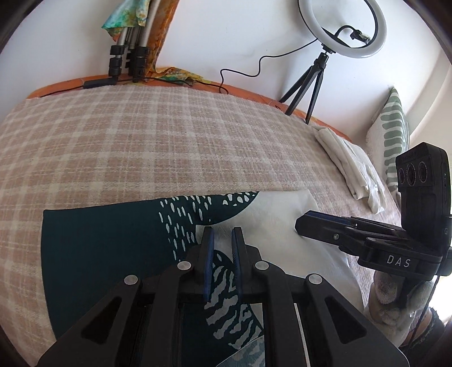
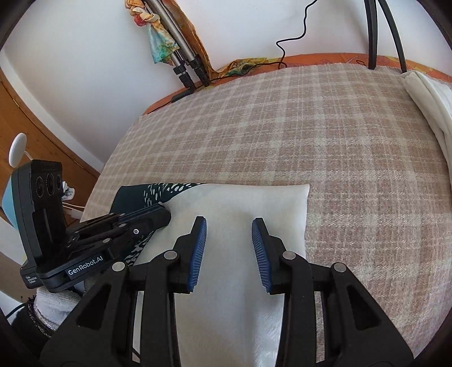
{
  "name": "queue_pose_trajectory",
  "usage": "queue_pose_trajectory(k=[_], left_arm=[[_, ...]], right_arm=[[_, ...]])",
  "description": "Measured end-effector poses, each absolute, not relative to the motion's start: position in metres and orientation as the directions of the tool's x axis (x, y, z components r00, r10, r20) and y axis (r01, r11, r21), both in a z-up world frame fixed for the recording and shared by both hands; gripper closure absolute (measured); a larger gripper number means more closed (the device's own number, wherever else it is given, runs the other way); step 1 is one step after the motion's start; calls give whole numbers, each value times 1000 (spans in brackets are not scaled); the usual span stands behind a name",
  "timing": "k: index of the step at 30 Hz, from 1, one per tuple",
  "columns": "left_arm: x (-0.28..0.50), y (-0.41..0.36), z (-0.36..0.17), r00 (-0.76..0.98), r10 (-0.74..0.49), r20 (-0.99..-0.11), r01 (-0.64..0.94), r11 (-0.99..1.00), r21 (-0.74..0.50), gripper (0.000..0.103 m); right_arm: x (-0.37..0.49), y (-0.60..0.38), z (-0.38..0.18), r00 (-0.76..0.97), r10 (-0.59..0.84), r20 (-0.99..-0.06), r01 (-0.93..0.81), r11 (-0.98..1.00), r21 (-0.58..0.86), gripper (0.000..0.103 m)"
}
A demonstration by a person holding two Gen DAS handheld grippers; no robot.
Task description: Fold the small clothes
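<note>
Running off the bottom edge: the patterned cloth [image 1: 113, 254], partly covered by the left gripper [image 1: 223, 234]. Getting cropped at top: ring light [image 1: 343, 26].

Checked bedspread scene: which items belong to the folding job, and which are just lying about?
Job: dark teal and white patterned cloth; left gripper; right gripper.

Lying about: folded white fabric pile; white ring light on black tripod; green-patterned pillow; folded grey tripod legs; beige checked bedspread.

Beige-and-cream checked woven blanket [image 2: 310, 135]: coarse, matt cloth. Dark teal and white printed garment [image 1: 99, 245]: smooth, matt fabric. Left gripper [image 1: 223, 234] and right gripper [image 2: 228, 225]: matt black plastic, ribbed blue rubbery pads [image 2: 197, 254], dull silver metal rivets [image 2: 288, 255].
</note>
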State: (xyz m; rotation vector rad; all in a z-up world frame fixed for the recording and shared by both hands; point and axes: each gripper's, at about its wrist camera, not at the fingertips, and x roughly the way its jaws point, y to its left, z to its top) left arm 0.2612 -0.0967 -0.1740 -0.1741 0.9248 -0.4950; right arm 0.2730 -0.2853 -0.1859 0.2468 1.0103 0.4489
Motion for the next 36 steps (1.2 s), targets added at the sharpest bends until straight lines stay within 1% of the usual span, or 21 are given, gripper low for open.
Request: queue_pose_trajectory(k=[1,2,3,5,8,10,12,13,14,15,16,17,18,19,23,26,31,36], left_arm=[[260,-97,-174,499,-478,-722,342,875,-343,92],[258,-96,-174,495,-480,-724,350,873,-339,92],[257,-95,-174,490,-482,-727,355,871,-338,92],[257,-89,-174,480,-488,-729,348,869,-353,92],[251,-78,-169,482,-465,-743,322,882,-343,92],[244,-65,-162,501,-461,-732,312,886,-344,92],[237,-51,-154,533,-439,-723,303,897,-321,90],[235,-43,-150,547,-424,-722,291,905,-311,87],[233,-34,-147,558,-417,-718,271,909,-318,70],[231,-22,-144,569,-425,-704,253,905,-342,51],[229,-12,-141,580,-438,-687,240,898,-370,45],[228,-2,-140,587,-446,-675,225,892,-393,44],[228,7,-139,589,-451,-671,212,887,-411,44],[229,13,-139,590,-456,-666,201,882,-426,44],[236,33,-148,571,-498,-653,155,846,-511,44],[243,39,-162,542,-498,-677,112,841,-530,44],[249,52,-179,511,-542,-667,61,797,-600,44],[261,68,-194,500,-585,-638,-6,735,-678,44]], right_arm=[[274,-290,-190,452,456,-767,-235,890,391,75],[275,-296,-191,453,461,-763,-229,887,400,77],[276,-302,-191,446,467,-763,-220,884,413,78],[277,-309,-189,460,437,-773,-204,899,387,78],[277,-321,-186,473,413,-778,-178,910,375,75],[275,-330,-184,475,418,-774,-161,906,391,74],[270,-339,-181,485,408,-773,-145,910,388,66],[267,-343,-178,490,406,-771,-143,910,389,65],[263,-346,-175,491,415,-766,-143,906,399,63],[261,-350,-173,488,432,-759,-141,897,420,60],[258,-352,-171,481,454,-750,-141,884,445,57],[253,-355,-170,472,473,-744,-142,874,466,49],[248,-356,-168,468,481,-741,-141,869,475,43],[241,-358,-166,469,481,-741,-141,868,475,42],[216,-367,-164,439,508,-741,-129,852,508,42],[196,-376,-173,408,542,-735,-91,825,558,42],[166,-385,-195,338,595,-729,-44,784,619,42],[151,-395,-204,324,665,-674,-15,715,699,42]])
